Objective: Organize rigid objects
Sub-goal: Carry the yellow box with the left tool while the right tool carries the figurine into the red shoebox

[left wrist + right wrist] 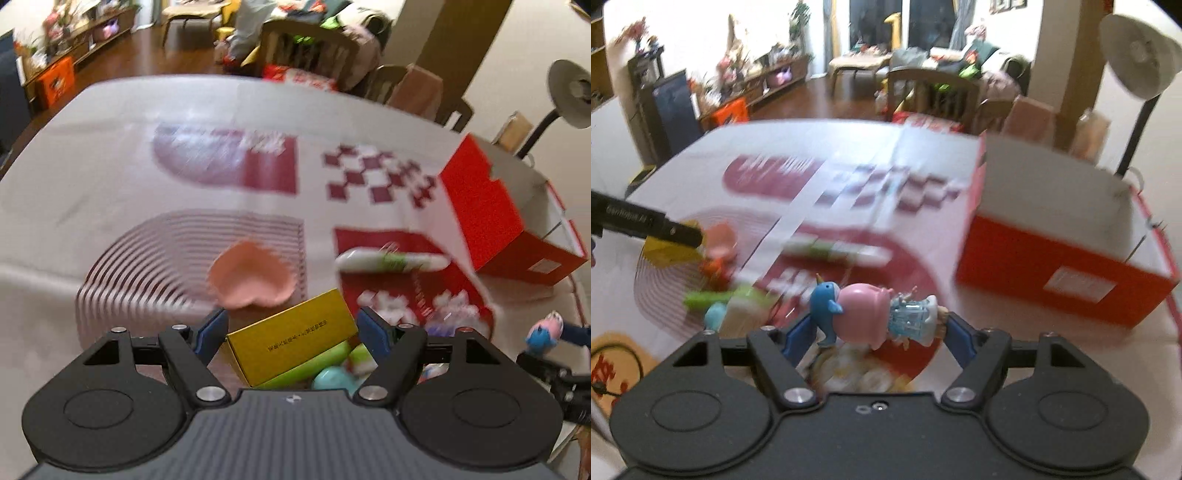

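In the left wrist view my left gripper (291,328) is shut on a yellow box (295,332) with dark print, lifted above the table. Beneath it lie green pieces (314,363) and a teal ball (332,380). My right gripper (877,332) is shut on a toy figurine (871,314), which lies sideways between the blue pads: pink hair, blue animal hat, clear blue dress. An open red cardboard box (1052,266) stands to the right. A pink heart-shaped dish (251,277) and a white-and-green tube (391,260) rest on the tablecloth.
The table wears a white cloth (110,166) with red patterns. A lamp (1137,59) stands at the back right, beyond the red box. Chairs (934,92) and a cluttered living room lie past the far edge. Small toys (716,310) lie at the left in the right wrist view.
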`<state>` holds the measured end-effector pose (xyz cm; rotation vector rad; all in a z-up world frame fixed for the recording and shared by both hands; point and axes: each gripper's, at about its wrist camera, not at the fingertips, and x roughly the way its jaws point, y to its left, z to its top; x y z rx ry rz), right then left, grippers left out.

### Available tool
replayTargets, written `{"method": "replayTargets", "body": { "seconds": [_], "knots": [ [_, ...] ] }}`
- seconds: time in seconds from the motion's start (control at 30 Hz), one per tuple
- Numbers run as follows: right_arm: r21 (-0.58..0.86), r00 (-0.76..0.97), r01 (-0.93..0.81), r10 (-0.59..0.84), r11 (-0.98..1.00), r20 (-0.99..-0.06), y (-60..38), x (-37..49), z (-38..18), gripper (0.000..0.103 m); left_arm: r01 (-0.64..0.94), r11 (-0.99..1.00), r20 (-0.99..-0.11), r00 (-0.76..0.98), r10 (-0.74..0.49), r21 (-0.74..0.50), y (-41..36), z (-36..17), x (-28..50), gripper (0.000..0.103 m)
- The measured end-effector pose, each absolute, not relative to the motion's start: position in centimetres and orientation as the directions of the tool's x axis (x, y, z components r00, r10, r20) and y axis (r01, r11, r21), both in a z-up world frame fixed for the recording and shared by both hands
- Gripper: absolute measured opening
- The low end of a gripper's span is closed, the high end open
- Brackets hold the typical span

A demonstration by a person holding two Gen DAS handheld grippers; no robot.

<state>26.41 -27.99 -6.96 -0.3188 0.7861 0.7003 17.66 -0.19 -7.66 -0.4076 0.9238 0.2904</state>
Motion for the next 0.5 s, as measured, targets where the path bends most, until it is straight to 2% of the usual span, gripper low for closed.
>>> {"method": "replayTargets", "body": {
  "seconds": [0.27, 0.5],
  "knots": [
    [-0.067, 0.627, -0.584, 0.397, 0.809, -0.670, -31.3, 33.2, -3.1, 0.074, -0.284, 0.937, -0.768, 0.639, 0.029, -0.201, -3.0, -4.1, 24.2, 0.076],
    [-0.136, 0.674, -0.528, 0.317, 0.838, -0.667, -33.0, 37.6, -3.9, 0.074, -0.177, 0.972, -0.760, 0.650, -0.002, -0.153, -6.6, -3.1, 31.5, 0.076]
  ]
}}
